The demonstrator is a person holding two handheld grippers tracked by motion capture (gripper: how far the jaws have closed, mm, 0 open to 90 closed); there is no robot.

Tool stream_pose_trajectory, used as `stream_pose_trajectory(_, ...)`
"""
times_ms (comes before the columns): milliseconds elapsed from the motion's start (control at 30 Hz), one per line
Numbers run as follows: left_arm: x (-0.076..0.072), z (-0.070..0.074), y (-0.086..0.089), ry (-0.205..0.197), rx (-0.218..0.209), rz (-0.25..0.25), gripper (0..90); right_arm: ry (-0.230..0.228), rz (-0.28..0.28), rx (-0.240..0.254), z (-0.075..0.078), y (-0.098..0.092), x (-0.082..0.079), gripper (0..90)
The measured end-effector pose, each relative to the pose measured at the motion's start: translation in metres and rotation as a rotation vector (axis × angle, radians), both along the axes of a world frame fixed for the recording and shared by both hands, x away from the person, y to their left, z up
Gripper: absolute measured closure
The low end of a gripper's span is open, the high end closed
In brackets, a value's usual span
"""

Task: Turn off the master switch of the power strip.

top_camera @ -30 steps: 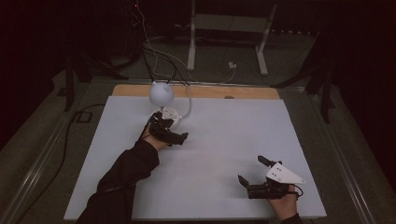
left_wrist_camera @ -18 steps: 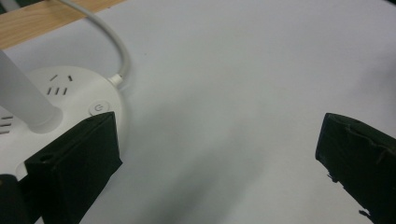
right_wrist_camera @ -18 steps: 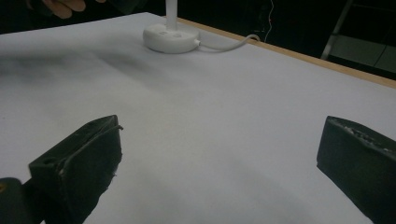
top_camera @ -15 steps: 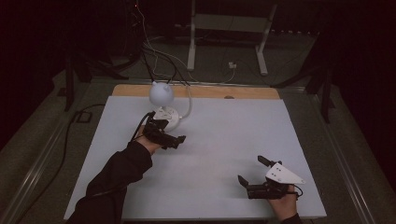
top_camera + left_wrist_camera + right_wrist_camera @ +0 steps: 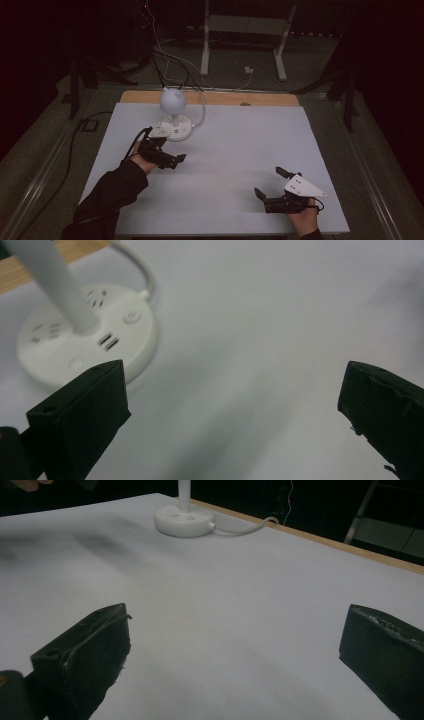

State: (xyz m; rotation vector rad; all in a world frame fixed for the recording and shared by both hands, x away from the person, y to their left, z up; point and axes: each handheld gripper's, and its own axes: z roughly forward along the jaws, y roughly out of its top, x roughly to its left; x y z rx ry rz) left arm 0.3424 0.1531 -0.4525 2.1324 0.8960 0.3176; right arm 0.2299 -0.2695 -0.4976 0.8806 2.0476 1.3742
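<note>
A small white desk lamp stands at the far left of the white table [image 5: 235,150], with a round head [image 5: 172,100] on a thin stem above a round base [image 5: 176,130] that has sockets and a button. My left gripper [image 5: 175,156] hovers just in front of that base, open and holding nothing. In the left gripper view the base [image 5: 85,347] and stem [image 5: 55,285] lie beyond the left jaw. My right gripper [image 5: 269,183] rests open near the front right of the table, and its view shows the lamp base [image 5: 182,520] far off.
The lamp's white cable [image 5: 202,112] curls off the back of the table over a wooden strip [image 5: 250,98]. Behind the table, on the dark floor, are a metal stand [image 5: 240,30] and loose cables [image 5: 170,55]. A rail [image 5: 45,165] runs along the left side.
My left gripper has drawn back from the lamp base toward the front of the table, still open. The right gripper has stayed put.
</note>
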Motion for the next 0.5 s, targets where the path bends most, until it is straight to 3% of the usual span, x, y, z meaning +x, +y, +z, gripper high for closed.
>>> stream_pose_trajectory(300,-0.024,-0.015,0.019,0.012,0.028,-0.008,0.4,0.004,-0.005,-0.004,-0.001,0.000,0.000,0.0)
stream_pose_trajectory(500,-0.040,-0.021,0.032,0.006,0.014,-0.017,0.5,0.005,-0.004,-0.007,-0.001,0.000,0.000,0.0)
